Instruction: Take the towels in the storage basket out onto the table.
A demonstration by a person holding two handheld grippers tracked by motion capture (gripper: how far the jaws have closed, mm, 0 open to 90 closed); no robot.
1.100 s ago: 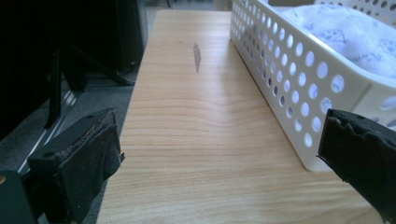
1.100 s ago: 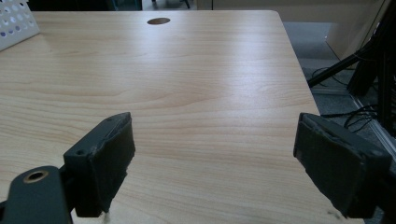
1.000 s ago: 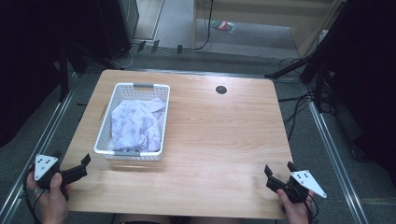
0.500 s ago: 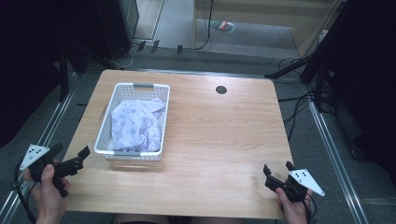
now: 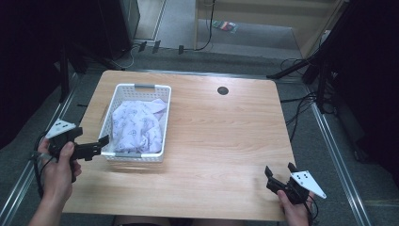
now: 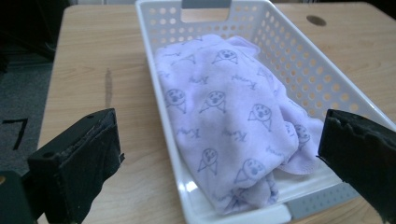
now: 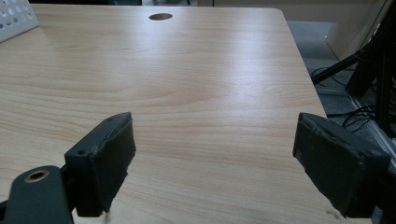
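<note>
Sitting on the left half of the wooden table (image 5: 221, 141), a white perforated basket (image 5: 165, 123) holds a crumpled lilac cloth (image 5: 139, 125) printed with small animal faces. The left gripper (image 5: 98, 147) hovers at the basket's near left corner, jaws spread wide and grasping nothing; in the left gripper view they frame the basket's near end with the cloth between them. The right gripper (image 5: 278, 172) hangs over the table's near right edge, well apart from the basket, jaws likewise parted and empty above bare wood. A round cable hole (image 5: 222, 90) sits near the far edge.
</note>
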